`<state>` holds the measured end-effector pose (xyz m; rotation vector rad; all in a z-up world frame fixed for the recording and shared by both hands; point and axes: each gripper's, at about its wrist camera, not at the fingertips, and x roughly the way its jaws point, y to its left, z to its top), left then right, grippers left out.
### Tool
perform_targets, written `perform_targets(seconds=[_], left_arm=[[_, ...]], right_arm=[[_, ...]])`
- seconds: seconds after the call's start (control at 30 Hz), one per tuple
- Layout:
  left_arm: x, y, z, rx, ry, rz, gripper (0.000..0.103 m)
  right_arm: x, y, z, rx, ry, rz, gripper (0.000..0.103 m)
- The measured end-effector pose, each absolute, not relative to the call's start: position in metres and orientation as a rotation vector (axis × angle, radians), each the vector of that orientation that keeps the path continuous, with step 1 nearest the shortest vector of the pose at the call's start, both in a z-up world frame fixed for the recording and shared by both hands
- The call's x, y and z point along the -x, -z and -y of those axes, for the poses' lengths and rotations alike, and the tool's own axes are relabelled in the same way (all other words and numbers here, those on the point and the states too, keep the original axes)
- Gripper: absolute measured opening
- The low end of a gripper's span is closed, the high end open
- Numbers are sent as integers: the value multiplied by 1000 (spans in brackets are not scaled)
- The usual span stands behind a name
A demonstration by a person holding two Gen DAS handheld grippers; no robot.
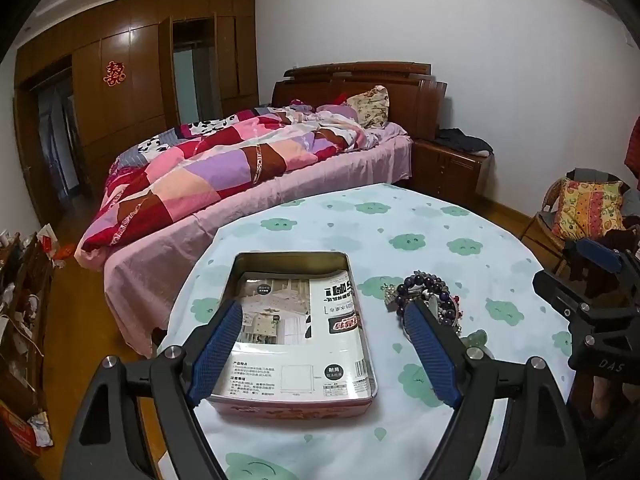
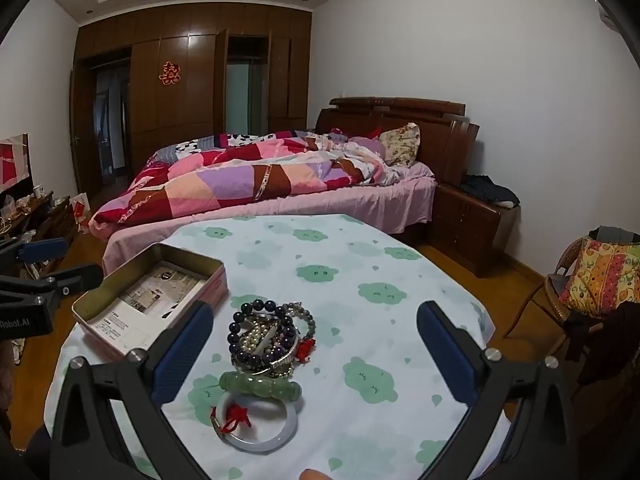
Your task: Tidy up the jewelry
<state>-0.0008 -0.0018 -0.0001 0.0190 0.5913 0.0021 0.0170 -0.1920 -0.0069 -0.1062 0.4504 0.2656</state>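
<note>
An open metal tin [image 1: 294,258] [image 2: 120,280] lined with a printed leaflet sits on the round table. To its right lies a pile of jewelry [image 2: 266,338] [image 1: 430,294]: dark bead bracelets, pearls and metal bangles. In front of the pile lie a green jade bangle [image 2: 260,386] and a white bangle [image 2: 256,424] tied with red thread. My left gripper [image 1: 320,316] hovers open over the tin's near half. Nothing sits between its blue pads. My right gripper [image 2: 314,318] hangs open above the pile and touches nothing. Each gripper shows at the edge of the other view.
The table wears a pale cloth with green cloud prints [image 2: 380,292]. A bed with a patchwork quilt [image 2: 248,180] stands behind it, a wooden nightstand [image 2: 468,224] to the right. A wicker chair with a bright cushion [image 2: 600,280] is at far right. Clutter lines the left wall.
</note>
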Motion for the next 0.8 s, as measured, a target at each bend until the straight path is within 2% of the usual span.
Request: perform_targets(seconds=[0.8], left_arm=[[-1,-1,-9,-26,-34,-592,83]], right_arm=[[-18,15,192,100,-268,-468,103]])
